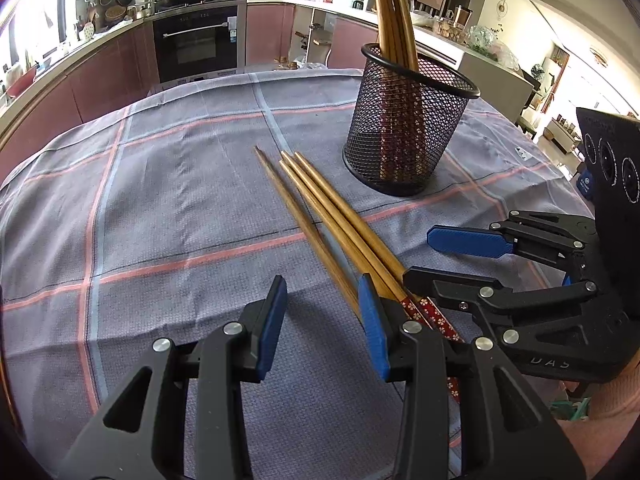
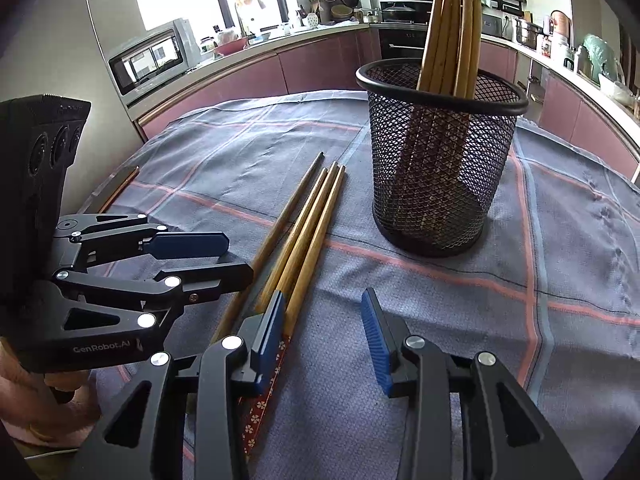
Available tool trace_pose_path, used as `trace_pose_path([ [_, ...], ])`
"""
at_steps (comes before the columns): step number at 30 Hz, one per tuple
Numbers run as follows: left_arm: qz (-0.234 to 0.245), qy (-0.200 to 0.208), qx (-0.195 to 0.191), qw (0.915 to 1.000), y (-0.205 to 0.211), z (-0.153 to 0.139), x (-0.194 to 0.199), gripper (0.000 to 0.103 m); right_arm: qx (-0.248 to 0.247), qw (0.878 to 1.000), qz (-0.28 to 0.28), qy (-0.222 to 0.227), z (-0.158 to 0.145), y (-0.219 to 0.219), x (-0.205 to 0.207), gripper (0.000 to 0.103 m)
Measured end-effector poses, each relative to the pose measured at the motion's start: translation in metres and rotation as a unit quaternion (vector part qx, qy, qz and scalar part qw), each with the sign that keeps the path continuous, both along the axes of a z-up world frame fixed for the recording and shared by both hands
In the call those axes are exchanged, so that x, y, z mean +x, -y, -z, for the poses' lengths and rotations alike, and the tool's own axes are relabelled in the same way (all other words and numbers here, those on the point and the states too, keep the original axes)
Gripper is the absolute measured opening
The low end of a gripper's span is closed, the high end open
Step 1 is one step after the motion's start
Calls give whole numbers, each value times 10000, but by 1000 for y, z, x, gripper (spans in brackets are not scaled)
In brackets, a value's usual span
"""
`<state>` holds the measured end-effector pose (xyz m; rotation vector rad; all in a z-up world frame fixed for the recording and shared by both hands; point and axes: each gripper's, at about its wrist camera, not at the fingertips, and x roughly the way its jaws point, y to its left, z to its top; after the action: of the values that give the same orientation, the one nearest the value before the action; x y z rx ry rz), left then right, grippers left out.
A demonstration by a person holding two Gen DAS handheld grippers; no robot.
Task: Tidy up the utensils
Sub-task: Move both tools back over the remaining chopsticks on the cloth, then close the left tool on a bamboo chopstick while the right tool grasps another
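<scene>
Four loose chopsticks (image 1: 320,216) are lying in a bundle on the checked cloth (image 1: 160,200), tips pointing toward the black mesh holder (image 1: 408,120), which is standing upright just beyond them and already carrying several chopsticks (image 1: 390,8) leaning against its rim. The left gripper (image 1: 324,312) is hovering low over the cloth beside the bundle's patterned handle ends, fingers parted with nothing between them; its right pad (image 1: 374,320) is sitting right against the nearest stick (touching or just beside, can't tell). The right gripper (image 2: 324,328) is coming in from the other side, fingers also parted and gripping nothing, its left pad (image 2: 272,332) lying over the red flowered handle ends. Judgement: the step in hand is picking one stick off the table to drop into the holder, and neither tool is holding anything yet. To do it well, one gripper should be straddling a single stick near the thick handle end, where the sticks are fanning apart least tightly, while the other is steadying or separating the rest. Closing on two at once is a risk, since three are lying pressed together. Lifting should be going handle-up so the tip is entering the holder cleanly without knocking it over (it looks light).
</scene>
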<state>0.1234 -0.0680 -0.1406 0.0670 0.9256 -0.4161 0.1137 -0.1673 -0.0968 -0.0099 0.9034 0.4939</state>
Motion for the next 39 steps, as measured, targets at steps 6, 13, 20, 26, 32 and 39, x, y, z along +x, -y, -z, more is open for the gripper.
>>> trace_pose_path([
  [6, 1, 0, 60, 10000, 2, 0, 7, 37, -79, 10000, -13, -20, 0, -4, 3, 30],
  [13, 45, -73, 98, 9999, 6, 2, 22, 31, -216, 9998, -43, 27, 2, -14, 19, 23],
  [20, 67, -105, -1, 9999, 5, 1, 22, 14, -56, 10000, 29, -49, 2, -6, 22, 10],
  [26, -51, -55, 140, 9999, 4, 0, 22, 26, -9, 9999, 94, -104, 2, 0, 25, 10],
  [32, -61, -88, 174, 9998, 5, 3, 30, 24, 32, 9999, 132, -82, 2, -5, 36, 12],
  [39, -246, -108, 86, 9996, 3, 3, 34, 14, 262, 9993, 233, -144, 3, 0, 36, 7],
])
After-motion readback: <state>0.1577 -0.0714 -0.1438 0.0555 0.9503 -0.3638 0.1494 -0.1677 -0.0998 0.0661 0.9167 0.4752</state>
